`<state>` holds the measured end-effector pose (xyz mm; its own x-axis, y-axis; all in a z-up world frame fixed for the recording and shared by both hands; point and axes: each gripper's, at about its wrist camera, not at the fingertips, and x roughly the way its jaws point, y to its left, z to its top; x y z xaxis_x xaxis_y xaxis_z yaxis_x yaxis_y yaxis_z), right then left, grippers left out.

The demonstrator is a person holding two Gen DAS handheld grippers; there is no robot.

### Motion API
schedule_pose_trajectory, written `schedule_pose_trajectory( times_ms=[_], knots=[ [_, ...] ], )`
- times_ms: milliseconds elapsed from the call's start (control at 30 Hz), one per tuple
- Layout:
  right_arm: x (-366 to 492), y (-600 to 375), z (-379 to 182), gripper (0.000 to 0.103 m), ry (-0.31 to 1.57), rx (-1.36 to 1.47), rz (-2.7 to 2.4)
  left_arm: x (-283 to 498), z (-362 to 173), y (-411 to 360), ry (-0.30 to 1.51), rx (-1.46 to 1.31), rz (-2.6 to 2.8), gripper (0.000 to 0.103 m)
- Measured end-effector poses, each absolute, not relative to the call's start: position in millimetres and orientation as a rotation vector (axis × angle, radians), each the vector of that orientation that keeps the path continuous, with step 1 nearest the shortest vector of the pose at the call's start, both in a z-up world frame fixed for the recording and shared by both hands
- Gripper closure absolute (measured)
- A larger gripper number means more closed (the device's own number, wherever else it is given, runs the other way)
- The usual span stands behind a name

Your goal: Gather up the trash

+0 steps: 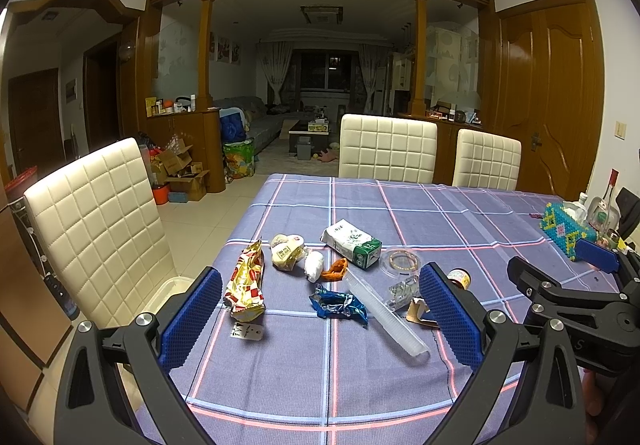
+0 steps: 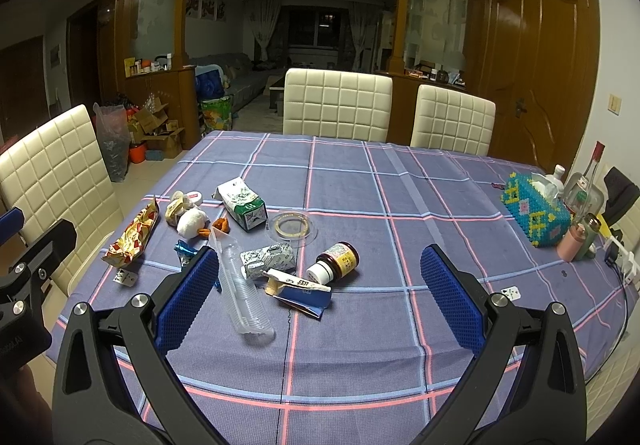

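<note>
Trash lies in a cluster on the checked tablecloth [image 1: 360,365]: a gold and red snack bag [image 1: 246,281], a green and white carton [image 1: 352,244], a blue wrapper [image 1: 340,304], a clear plastic tray [image 1: 386,313], a white tissue ball [image 1: 313,265], orange peel [image 1: 334,270]. The right wrist view shows a small brown bottle [image 2: 336,262], a torn blue box [image 2: 300,291], a clear lid [image 2: 291,226], a crumpled foil pack [image 2: 269,259]. My left gripper [image 1: 320,321] is open above the cluster, empty. My right gripper [image 2: 320,301] is open, empty, over the torn box.
White padded chairs stand at the left [image 1: 100,229] and far side [image 1: 388,149]. A beaded tissue box [image 2: 534,209], glass bottles [image 2: 584,193] and a power strip [image 2: 620,261] sit at the table's right edge. Cardboard boxes [image 1: 180,169] clutter the floor at far left.
</note>
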<state>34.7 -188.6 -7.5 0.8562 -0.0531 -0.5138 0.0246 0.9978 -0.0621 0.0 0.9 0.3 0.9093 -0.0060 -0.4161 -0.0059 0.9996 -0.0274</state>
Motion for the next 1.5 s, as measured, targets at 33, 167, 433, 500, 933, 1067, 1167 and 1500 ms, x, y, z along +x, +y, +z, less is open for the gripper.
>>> schedule_pose_trajectory(
  times_ms=[33,167,433,500,933,1067,1167,1500],
  knots=[
    [35,-189,-7,0.004,0.542,-0.054,-0.040,0,0,1,0.430,-0.028,0.000,0.006],
    [35,-189,-8,0.004,0.542,-0.055,-0.040,0,0,1,0.431,-0.030,0.000,0.006],
    [35,-188,-8,0.004,0.542,-0.055,-0.040,0,0,1,0.431,-0.030,0.000,0.006],
    [35,-188,-8,0.004,0.542,-0.055,-0.040,0,0,1,0.431,-0.030,0.000,0.006],
    [34,-187,-9,0.004,0.544,-0.054,-0.039,0,0,1,0.433,-0.030,0.000,0.006],
    [36,-185,-13,0.004,0.558,-0.054,-0.037,-1,-16,3,0.445,-0.035,0.000,0.006],
    [39,-185,-16,0.004,0.569,-0.053,-0.036,2,-16,8,0.454,-0.042,0.001,0.006],
    [79,-229,-53,0.004,0.585,0.152,-0.017,51,-51,22,0.559,-0.056,0.080,0.006]
  ],
)
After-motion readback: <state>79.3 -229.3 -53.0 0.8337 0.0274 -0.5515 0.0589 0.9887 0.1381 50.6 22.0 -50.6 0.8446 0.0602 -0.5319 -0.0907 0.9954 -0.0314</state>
